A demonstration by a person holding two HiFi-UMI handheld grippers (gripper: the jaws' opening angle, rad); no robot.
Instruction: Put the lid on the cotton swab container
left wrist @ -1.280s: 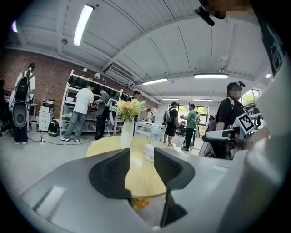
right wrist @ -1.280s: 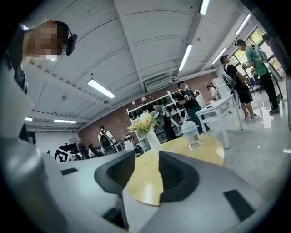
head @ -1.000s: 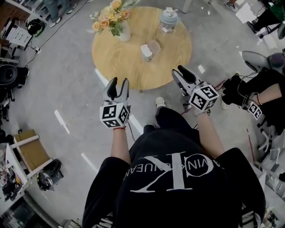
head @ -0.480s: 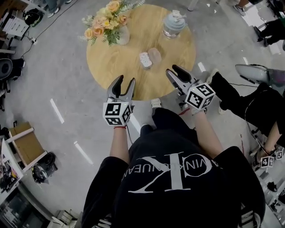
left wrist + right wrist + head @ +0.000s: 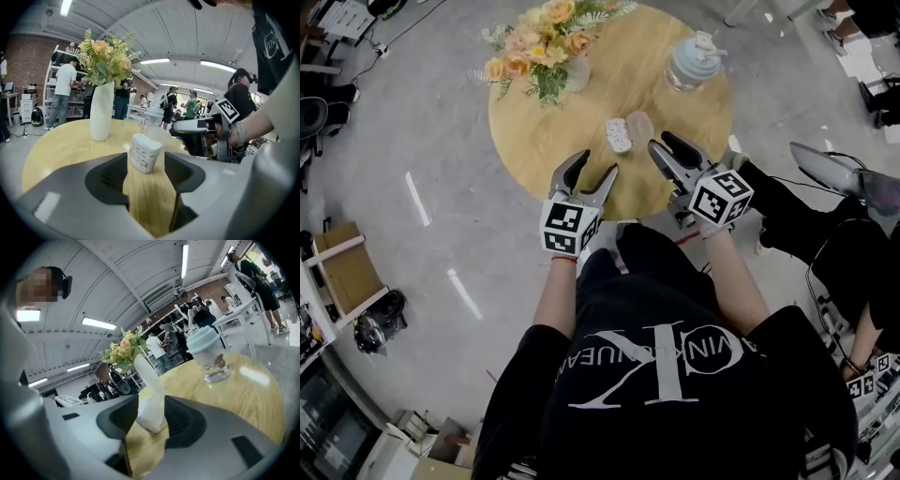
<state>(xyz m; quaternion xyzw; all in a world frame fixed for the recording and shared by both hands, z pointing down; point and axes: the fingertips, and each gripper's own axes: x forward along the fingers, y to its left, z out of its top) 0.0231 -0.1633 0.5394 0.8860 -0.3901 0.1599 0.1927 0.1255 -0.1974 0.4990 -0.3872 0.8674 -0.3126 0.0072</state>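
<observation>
On the round wooden table [image 5: 544,131], the white cotton swab container [image 5: 619,136] stands upright beside its pale translucent lid [image 5: 639,125]. My left gripper [image 5: 594,169] hovers over the table's near edge just short of the container. Its jaws are opening, with nothing between them. In the left gripper view the container [image 5: 144,152] stands ahead of the left gripper [image 5: 146,190], in line with the gap. My right gripper [image 5: 666,142] is open, close to the lid's right side. In the right gripper view the lid [image 5: 151,414] sits just beyond the empty right gripper [image 5: 149,432].
A white vase of flowers [image 5: 548,52] stands at the table's far left. A glass jar with a pale blue lid [image 5: 692,64] stands at the far right. A seated person's legs [image 5: 825,234] are on the right. Several people and shelves [image 5: 61,93] fill the room behind.
Both grippers have moved forward from in front of the table to its near edge. The left one has shifted right toward the container and its jaws have spread wider.
</observation>
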